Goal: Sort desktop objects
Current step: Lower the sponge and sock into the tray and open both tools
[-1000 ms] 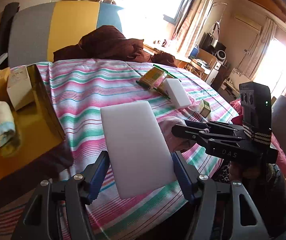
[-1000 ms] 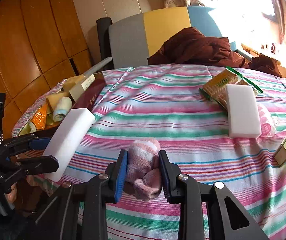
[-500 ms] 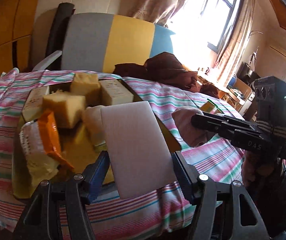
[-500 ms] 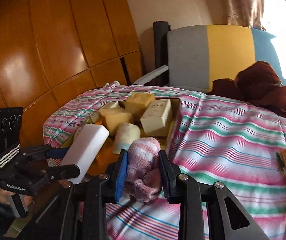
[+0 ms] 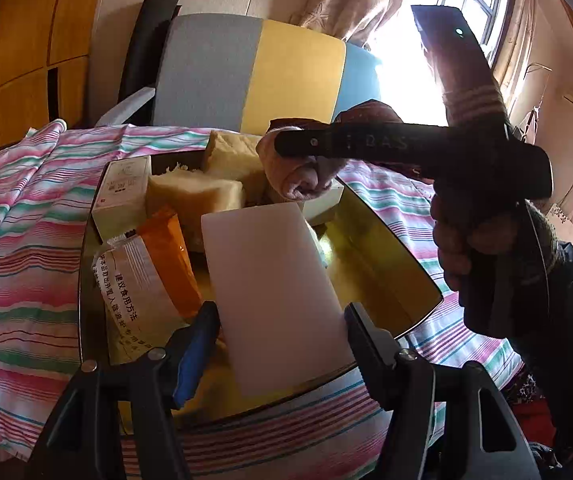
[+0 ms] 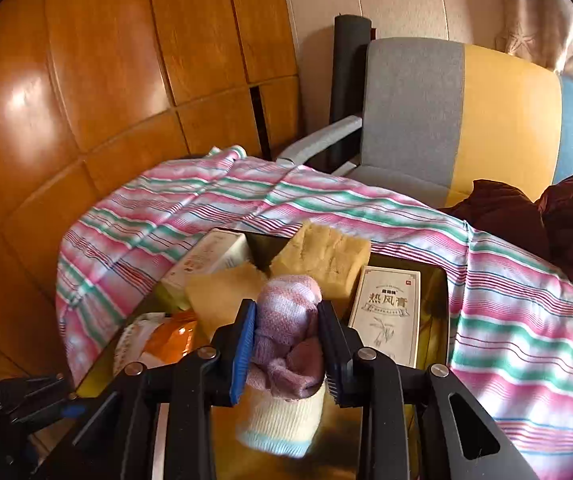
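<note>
Gripping 1 white foam block (image 5: pixel 274 300) between their blue-padded fingers, the left tongs (image 5: pixel 278 340) are holding it tilted forward over the near part of the gold tray (image 5: pixel 382 256). Beyond and to the right, the right tongs (image 6: pixel 286 344) are clamping 1 rolled pink sock (image 6: pixel 290 332), hanging just above a cream rolled sock (image 6: pixel 282 420) lying in the tray. A hand (image 5: pixel 470 248) is gripping the right handle, reaching leftward across the tray. Ahead of both tongs are lying 2 yellow sponges (image 6: pixel 326 256), 2 cartons (image 6: pixel 390 316) and 1 orange packet (image 5: pixel 158 264) on the striped tabletop (image 6: pixel 526 340).
</note>
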Demonstrator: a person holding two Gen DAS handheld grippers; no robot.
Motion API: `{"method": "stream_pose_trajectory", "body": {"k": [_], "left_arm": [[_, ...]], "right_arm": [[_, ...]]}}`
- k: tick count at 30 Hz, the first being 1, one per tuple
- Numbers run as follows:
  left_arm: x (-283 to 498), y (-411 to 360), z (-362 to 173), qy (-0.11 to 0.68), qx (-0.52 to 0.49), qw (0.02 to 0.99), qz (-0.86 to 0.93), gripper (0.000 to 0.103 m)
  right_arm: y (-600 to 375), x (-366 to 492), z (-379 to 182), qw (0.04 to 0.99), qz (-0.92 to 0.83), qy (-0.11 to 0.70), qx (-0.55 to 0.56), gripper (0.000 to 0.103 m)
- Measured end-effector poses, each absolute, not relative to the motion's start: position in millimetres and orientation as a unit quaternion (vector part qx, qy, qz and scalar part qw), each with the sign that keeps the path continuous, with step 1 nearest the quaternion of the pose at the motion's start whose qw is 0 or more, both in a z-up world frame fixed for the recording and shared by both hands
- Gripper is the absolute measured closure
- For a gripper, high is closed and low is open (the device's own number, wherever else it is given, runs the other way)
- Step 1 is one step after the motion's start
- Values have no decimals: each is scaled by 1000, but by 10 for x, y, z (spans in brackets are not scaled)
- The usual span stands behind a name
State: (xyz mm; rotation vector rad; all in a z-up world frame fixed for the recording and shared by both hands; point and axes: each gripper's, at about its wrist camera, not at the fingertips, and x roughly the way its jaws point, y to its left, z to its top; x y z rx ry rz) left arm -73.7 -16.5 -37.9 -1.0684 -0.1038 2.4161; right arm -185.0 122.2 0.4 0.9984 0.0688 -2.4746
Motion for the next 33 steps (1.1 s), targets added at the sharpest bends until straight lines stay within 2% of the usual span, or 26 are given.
{"method": "stream_pose_trajectory", "body": {"k": [6, 10, 12, 13, 16, 21, 28, 33], "left_arm": [[-803, -168, -393, -40, -394, 249, 884, 37], [-759, -224, -313, -53, -383, 254, 887, 37], [-712, -275, -276, -57, -379, 254, 888, 37], [-691, -302, -268, -59, -379, 252, 888, 37], [-628, -373, -269, -60, -384, 242, 889, 37], [-574, -417, -327, -77, -402, 243, 879, 37], [-724, -148, -399, -73, -452, 257, 851, 37], [-933, -95, -398, -73, -475, 232, 846, 37]], "right_arm": [[1113, -2068, -187, 215, -895, 53, 388, 71], [1122, -2134, -243, 208, -891, 48, 400, 67], [1176, -2120, -222, 207, -895, 35, 393, 52], [1202, -2113, -212, 207, -897, 28, 389, 41], [1289, -2036, -149, 205, -906, 9, 370, 40], [1512, -1753, 3, 204, -923, -27, 326, 31], [1861, -1251, 101, 198, -933, -53, 295, 28], [2117, -929, 102, 193, -937, -74, 282, 26]]}}
